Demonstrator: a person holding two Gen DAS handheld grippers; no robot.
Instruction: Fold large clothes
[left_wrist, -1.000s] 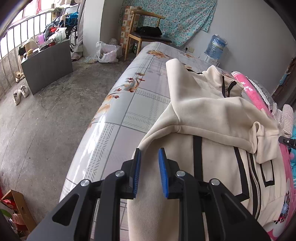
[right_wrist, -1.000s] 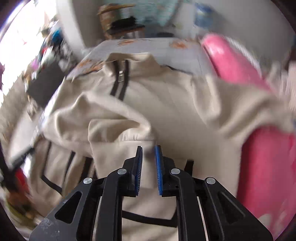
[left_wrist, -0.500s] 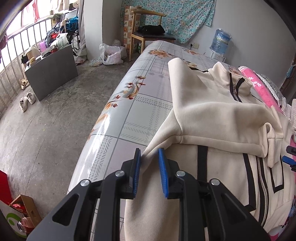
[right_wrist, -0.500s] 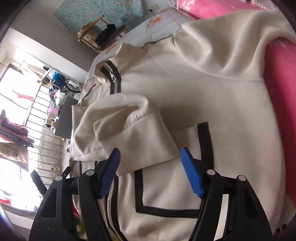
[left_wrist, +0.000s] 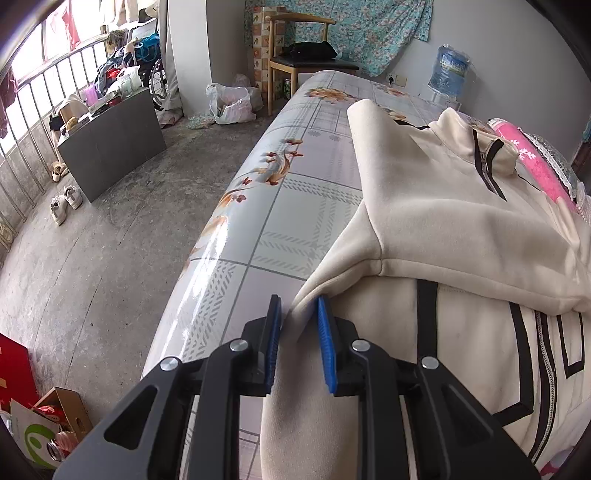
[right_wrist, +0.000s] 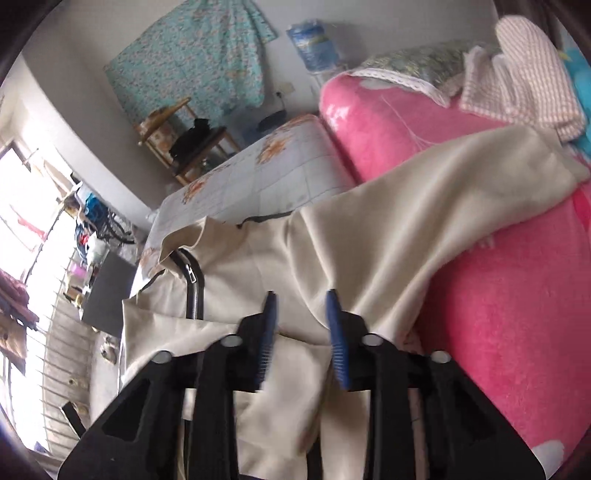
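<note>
Left hand-held gripper: nearly closed, its blue pads pinching the side edge of the cream jacket where that edge lies along the bed.
Cream jacket: spread zip-up on the patterned bed sheet, collar away from the person; one sleeve is already laid across the chest, the other sleeve trails out over the pink blanket.
Right hand-held gripper: jaws have just been closing from a wider gape and stand about half open above the jacket's body; fabric shows between the pads, but they are not seen pressing on it, and the view is blurred.
Step in hand: judged to be between sleeve folds, first sleeve in, second one still out.
Next move calls for: bringing the right hand-held gripper to the trailing sleeve, closing on its cloth, and carrying it across the chest while the left one keeps the near edge pinned so the body does not drag.
</note>
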